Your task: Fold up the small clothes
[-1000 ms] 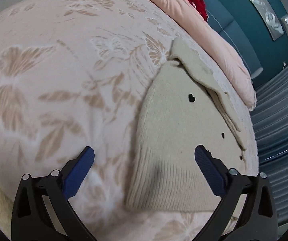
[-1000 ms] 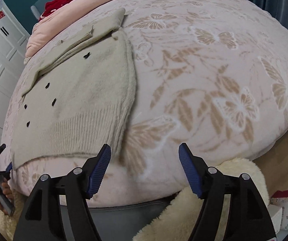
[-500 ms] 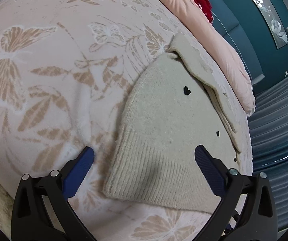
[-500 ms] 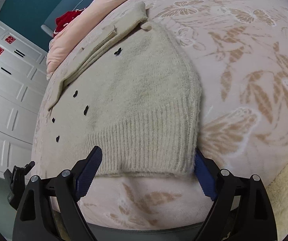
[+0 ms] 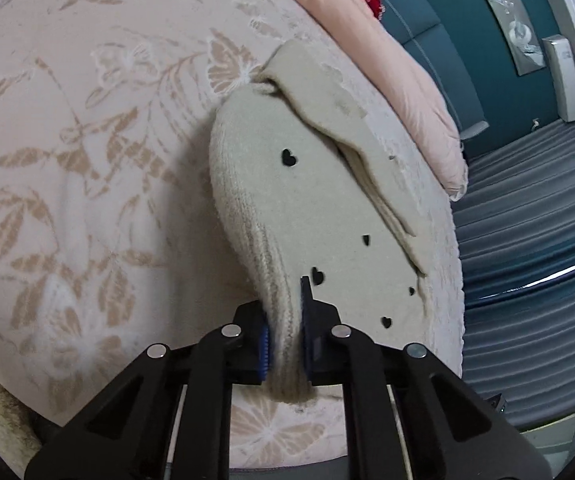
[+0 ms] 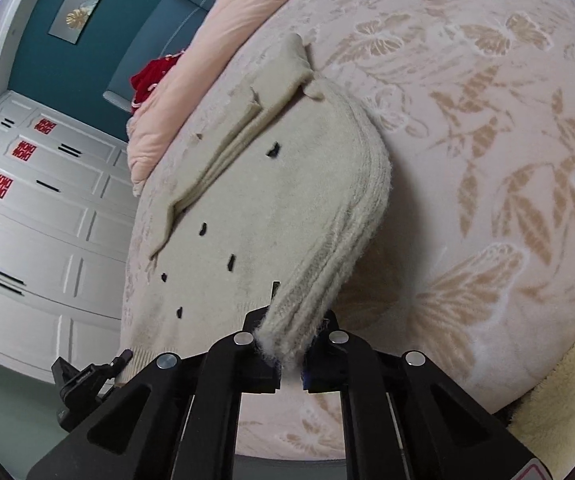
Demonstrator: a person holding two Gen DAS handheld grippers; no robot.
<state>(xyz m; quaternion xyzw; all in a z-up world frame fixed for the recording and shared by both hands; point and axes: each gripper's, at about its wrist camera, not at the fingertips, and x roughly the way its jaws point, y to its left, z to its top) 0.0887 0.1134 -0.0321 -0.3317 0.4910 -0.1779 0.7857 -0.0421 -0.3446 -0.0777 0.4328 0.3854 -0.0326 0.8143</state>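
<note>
- L gripper [image 5: 285, 344]: fingers pinched tight on ribbed hem of cream knit sweater [image 5: 311, 200], hem bunched btwn pads.
- Sweater lies on floral bedspread [image 5: 87, 160], black heart marks up, sleeve folded across; pink duvet [image 5: 399, 64] beyond.
- R gripper [image 6: 289, 356]: closed on hem corner of sweater [image 6: 271, 208], edge lifted off bedspread [image 6: 487, 160].

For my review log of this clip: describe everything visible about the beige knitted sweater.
The beige knitted sweater is a small fuzzy garment with a ribbed hem and small black heart shapes scattered across it. It lies on the butterfly-patterned bedspread, a sleeve folded over along its far side. Its hem is lifted at two corners: the left gripper is shut on one, the right gripper on the other.
</note>
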